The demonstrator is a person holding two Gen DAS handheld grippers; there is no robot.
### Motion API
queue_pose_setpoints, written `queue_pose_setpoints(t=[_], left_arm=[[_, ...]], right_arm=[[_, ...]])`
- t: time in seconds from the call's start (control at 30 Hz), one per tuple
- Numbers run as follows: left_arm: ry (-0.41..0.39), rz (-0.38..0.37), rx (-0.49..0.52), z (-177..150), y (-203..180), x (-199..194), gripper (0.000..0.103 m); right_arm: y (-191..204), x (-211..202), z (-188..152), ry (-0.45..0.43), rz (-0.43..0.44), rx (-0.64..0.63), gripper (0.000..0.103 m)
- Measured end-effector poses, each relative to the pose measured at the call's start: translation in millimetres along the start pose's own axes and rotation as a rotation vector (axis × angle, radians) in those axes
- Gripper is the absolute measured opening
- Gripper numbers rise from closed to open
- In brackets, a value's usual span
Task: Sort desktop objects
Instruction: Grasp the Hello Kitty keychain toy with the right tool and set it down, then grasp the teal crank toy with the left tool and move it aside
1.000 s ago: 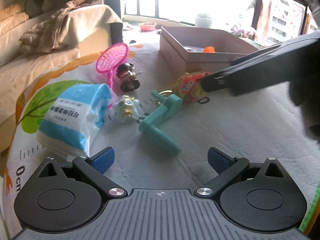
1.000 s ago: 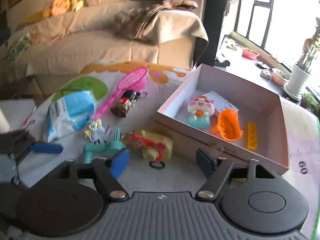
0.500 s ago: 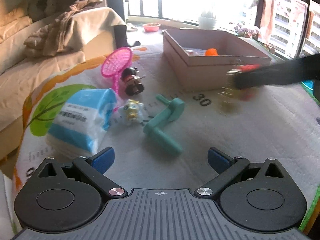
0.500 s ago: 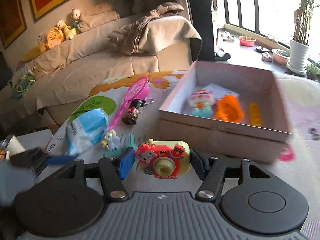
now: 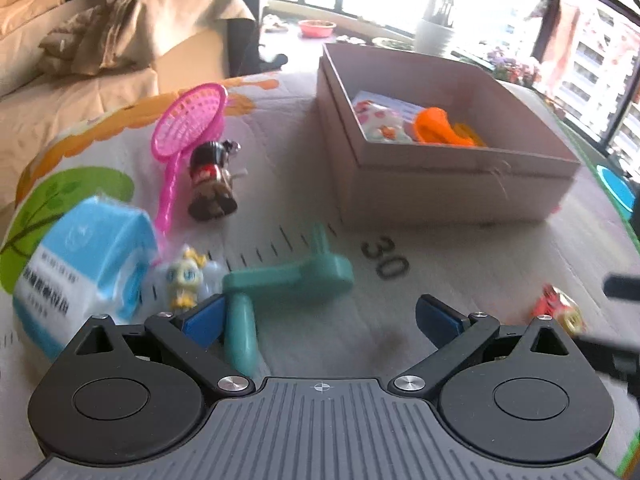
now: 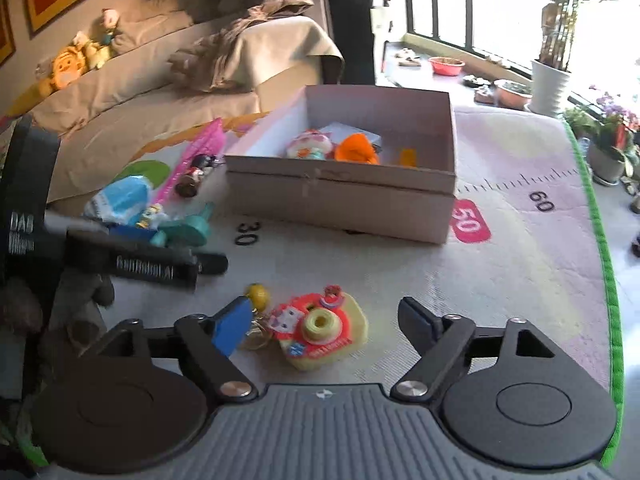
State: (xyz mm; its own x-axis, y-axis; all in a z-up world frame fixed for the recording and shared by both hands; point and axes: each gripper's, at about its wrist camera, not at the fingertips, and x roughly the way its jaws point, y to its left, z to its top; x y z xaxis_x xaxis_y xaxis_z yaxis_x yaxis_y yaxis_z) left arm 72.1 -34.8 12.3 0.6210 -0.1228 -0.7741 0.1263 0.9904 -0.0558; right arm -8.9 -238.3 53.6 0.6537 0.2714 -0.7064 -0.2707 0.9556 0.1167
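Note:
A red and yellow toy camera (image 6: 320,330) with a keyring lies on the mat between the fingers of my right gripper (image 6: 326,318). Its jaws are opening and the pads stand clear of the toy. The same camera (image 5: 560,312) shows at the right edge of the left wrist view. My left gripper (image 5: 320,314) is open and low over a teal crank handle (image 5: 288,280), whose grip runs beside the left pad. An open cardboard box (image 5: 440,184) behind holds an orange toy (image 5: 436,128) and a pink-and-white figure (image 6: 310,146).
Left of the box lie a pink toy net (image 5: 188,124), a dark doll figure (image 5: 210,180), a blue tissue pack (image 5: 88,264) and a small yellow-white figure (image 5: 184,276). The mat's green edge (image 6: 600,240) runs along the right. A sofa (image 6: 140,80) stands behind.
The right gripper, shut on the toy camera half a second ago, has let it go onto the mat and widened. The left gripper has moved closer to the teal crank.

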Motion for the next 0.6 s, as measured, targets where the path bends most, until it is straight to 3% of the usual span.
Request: queue_pose_setpoints(t=[0.17,0.23,0.3,0.5,0.6], left_arm=[[-0.030,0.054,0.011,3.5,1.1,7.3,0.100],[-0.061,0.072,0.031,-0.1,2.7,4.2,0.082],[-0.081,0.063,0.048,-3.6,5.8,-0.9,0.076],[-0.091,0.042,0.091,-23.7,13.8,-19.7,0.076],[-0.067,-0.038,0.135,-40.7,16.6,-35.7,0.076]], right_arm=[[-5.3,8.9,-14.6,0.005,-0.072,-0.012,0.085],[-7.9,9.4,-18.0,0.001,-0.076,-0.004,0.090],[-10.7,8.9,-20.7,-0.006,-0.080,0.008,0.092],[-11.7,9.6,-23.1,-0.018,-0.084,0.022,0.096],[-9.8,8.9,-25.6,-0.025,-0.087,0.010,0.097]])
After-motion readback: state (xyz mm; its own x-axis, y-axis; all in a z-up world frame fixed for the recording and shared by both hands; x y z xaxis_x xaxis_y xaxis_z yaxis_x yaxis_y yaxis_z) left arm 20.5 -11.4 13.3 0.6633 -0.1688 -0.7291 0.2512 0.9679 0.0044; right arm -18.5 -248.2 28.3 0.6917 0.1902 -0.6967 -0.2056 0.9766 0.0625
